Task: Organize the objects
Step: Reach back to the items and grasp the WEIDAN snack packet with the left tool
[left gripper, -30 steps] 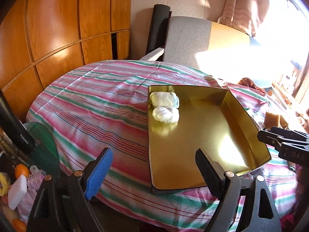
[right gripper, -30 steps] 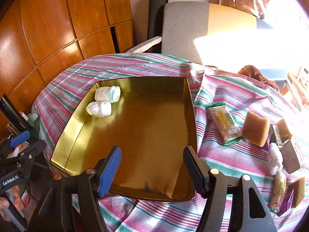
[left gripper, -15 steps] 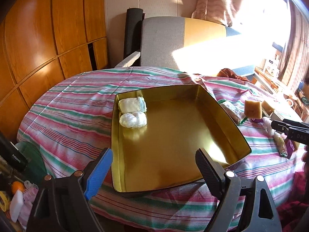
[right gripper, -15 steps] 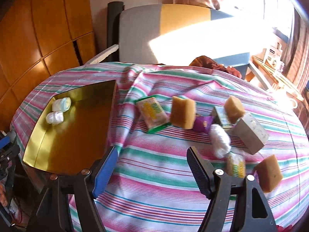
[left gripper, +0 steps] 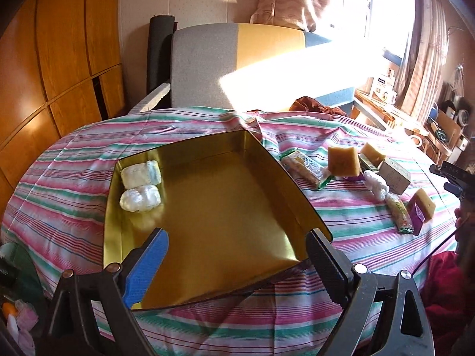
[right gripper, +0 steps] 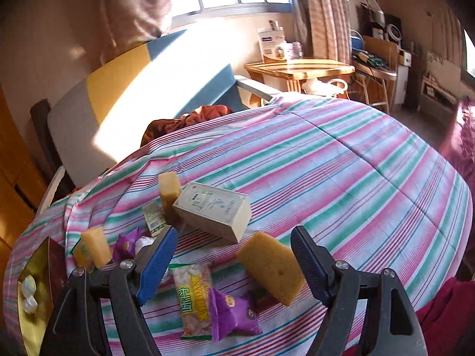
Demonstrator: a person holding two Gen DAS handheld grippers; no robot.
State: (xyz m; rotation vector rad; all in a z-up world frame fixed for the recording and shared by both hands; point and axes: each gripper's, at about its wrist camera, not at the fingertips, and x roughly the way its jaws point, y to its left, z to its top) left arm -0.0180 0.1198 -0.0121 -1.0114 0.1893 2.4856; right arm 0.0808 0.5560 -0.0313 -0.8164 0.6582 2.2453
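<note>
Sunlit wood-panelled walls and a grey-and-yellow chair (left gripper: 207, 68) are seen behind a table covered by a pink, green and white striped cloth (right gripper: 341, 160). Over the near part of a gold tray (left gripper: 225, 207) the left gripper (left gripper: 236, 267) is held, its jaws opening wide with only the bare tray floor seen between them and nothing gripped. Ahead of its blue finger (left gripper: 148, 264), in the tray's far left corner, two white wrapped bundles (left gripper: 141, 187) are laid side by side, touching. To the right of that gripper, outside the tray, the loose items are spread on the cloth. The right gripper (right gripper: 233, 262) is held over this group, its jaws opening and closed on nothing. Between its fingers a tan sponge block (right gripper: 271, 270) is seen lying tilted, apart from both pads. Below the gap, a clear snack packet (right gripper: 193, 299) with green lettering and a purple wrapper (right gripper: 230, 311) are laid just beside each other. Just ahead of the gap a pale cardboard box (right gripper: 213, 210) rests on its side, with another sponge piece (right gripper: 169, 191) behind it. Left of the blue finger (right gripper: 156, 265), a third sponge piece (right gripper: 96, 246) and a second purple wrapper (right gripper: 126, 244) are found, and the tray's edge is visible at the far left
</note>
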